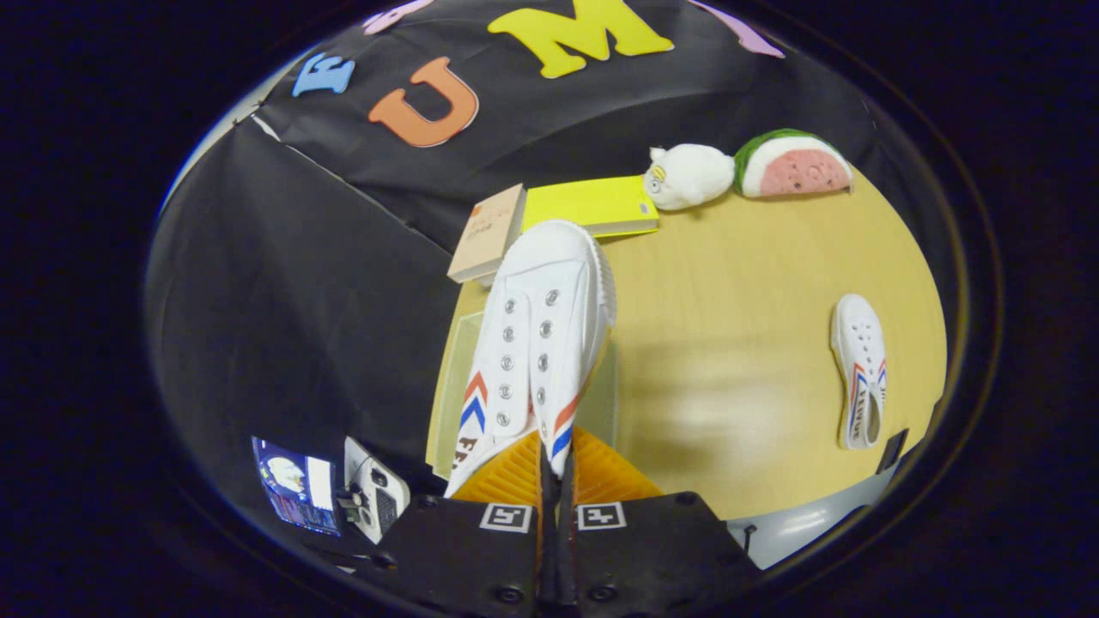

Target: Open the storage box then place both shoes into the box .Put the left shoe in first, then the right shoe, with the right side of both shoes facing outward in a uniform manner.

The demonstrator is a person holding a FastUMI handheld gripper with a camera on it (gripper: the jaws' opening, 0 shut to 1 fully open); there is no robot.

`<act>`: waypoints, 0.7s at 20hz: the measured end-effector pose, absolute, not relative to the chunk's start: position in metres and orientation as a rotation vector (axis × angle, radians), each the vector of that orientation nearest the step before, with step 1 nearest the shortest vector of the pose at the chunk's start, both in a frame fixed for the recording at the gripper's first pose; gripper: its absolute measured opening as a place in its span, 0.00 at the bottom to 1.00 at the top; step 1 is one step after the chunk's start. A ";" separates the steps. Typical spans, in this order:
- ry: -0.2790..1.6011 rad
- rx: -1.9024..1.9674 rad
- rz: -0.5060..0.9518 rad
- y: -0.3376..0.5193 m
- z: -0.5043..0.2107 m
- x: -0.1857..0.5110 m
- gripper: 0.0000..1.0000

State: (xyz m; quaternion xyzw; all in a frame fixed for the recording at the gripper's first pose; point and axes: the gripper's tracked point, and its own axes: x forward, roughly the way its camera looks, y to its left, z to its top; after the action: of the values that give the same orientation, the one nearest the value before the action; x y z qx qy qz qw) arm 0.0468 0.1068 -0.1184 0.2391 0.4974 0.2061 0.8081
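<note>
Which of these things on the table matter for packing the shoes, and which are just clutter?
For the job: held shoe pinched in the tongs, second shoe, clear storage box beneath.
Lying about: yellow book, tan book, white plush, watermelon plush.

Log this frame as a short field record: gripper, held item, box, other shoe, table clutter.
gripper: gripper shut on held shoe, fingers pinching its heel end
held shoe: held shoe white, lifted, toe pointing away from the fingers
storage box: storage box clear, directly beneath the held shoe
other shoe: other shoe lying on the table, apart from the box
clutter: tan book, yellow book, white plush, watermelon plush beyond the box
</note>
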 end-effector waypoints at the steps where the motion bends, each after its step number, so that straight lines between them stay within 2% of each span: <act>1: 1.066 0.505 0.445 0.125 -0.116 0.051 0.05; 7: 1.167 0.495 0.441 0.216 -0.151 0.067 0.06; 14: 1.298 0.443 0.363 0.254 -0.229 0.075 0.05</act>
State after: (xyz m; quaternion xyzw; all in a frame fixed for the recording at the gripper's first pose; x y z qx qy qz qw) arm 0.0751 0.2542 -0.2290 0.2035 0.5961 0.1667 0.7586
